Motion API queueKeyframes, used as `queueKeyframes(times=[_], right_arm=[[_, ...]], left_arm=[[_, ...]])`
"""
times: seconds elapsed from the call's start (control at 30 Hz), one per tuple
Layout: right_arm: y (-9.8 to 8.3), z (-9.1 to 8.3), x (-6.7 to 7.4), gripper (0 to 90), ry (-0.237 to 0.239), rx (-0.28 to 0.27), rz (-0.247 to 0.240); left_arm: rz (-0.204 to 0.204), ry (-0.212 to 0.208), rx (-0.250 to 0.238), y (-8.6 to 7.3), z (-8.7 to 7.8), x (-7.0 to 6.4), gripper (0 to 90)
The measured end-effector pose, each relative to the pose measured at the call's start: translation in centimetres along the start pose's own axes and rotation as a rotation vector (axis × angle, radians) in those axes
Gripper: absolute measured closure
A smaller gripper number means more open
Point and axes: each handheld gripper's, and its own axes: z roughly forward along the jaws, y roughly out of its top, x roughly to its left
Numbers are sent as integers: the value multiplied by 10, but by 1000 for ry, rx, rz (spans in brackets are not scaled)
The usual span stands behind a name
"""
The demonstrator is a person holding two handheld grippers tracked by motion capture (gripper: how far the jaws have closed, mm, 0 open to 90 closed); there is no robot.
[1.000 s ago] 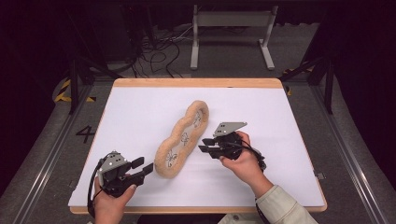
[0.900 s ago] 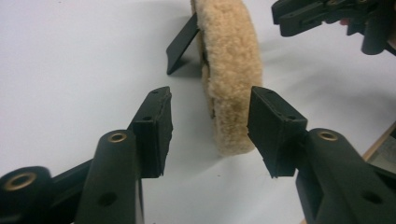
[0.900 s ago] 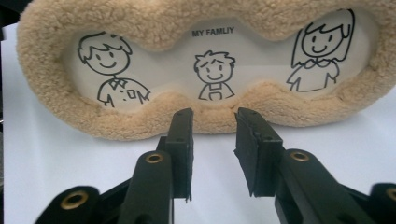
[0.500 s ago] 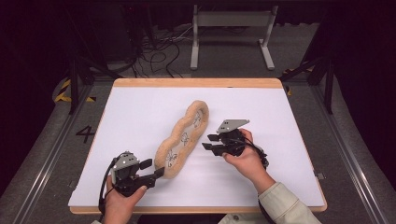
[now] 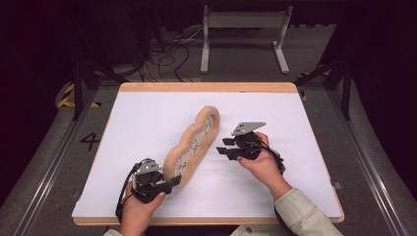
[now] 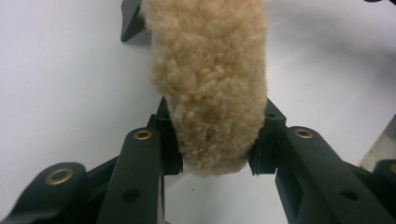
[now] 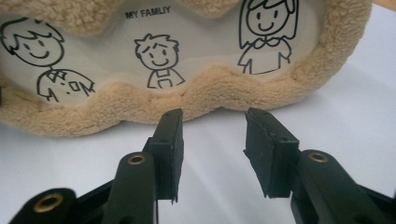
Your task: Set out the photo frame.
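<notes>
A long tan fleece-edged plush frame (image 5: 194,142) with cartoon figures on its white panel lies slantwise on the white table cover (image 5: 147,113). My left gripper (image 5: 174,181) holds its near end. In the left gripper view the jaws have just been closing, and both pads now press on the fleece end (image 6: 210,70), with the left gripper (image 6: 215,154) shut on it. My right gripper (image 5: 222,146) stands open just to the right of the frame's middle. In the right gripper view the right gripper (image 7: 212,135) points at the fleece border (image 7: 210,93) with nothing between its jaws, which have opened a little.
The white cover lies on a wooden board (image 5: 206,87). Bare white surface stretches to the left and far right of the frame. Beyond the table's far edge are a metal stand (image 5: 243,34) and cables on the dark floor.
My left gripper has moved right to the frame's near end and closed on it. The right gripper has shifted only slightly, staying beside the frame.
</notes>
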Motion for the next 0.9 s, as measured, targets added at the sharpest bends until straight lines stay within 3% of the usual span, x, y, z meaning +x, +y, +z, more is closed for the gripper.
queueKeyframes(times=[0.37, 0.57, 0.7, 0.9], right_arm=[[15, 3, -25, 511, -28, -22, -34], [21, 10, -44, 486, -58, -35, -47], [22, 14, -55, 465, -78, -34, -36], [23, 21, -70, 498, -89, -27, -25]], left_arm=[[-18, -10, 3, 0, 0, 1, 665], [32, -25, 1, 0, -2, 6, 670], [24, -58, 7, 0, -3, 11, 676], [42, -57, 4, 0, -3, 12, 677]])
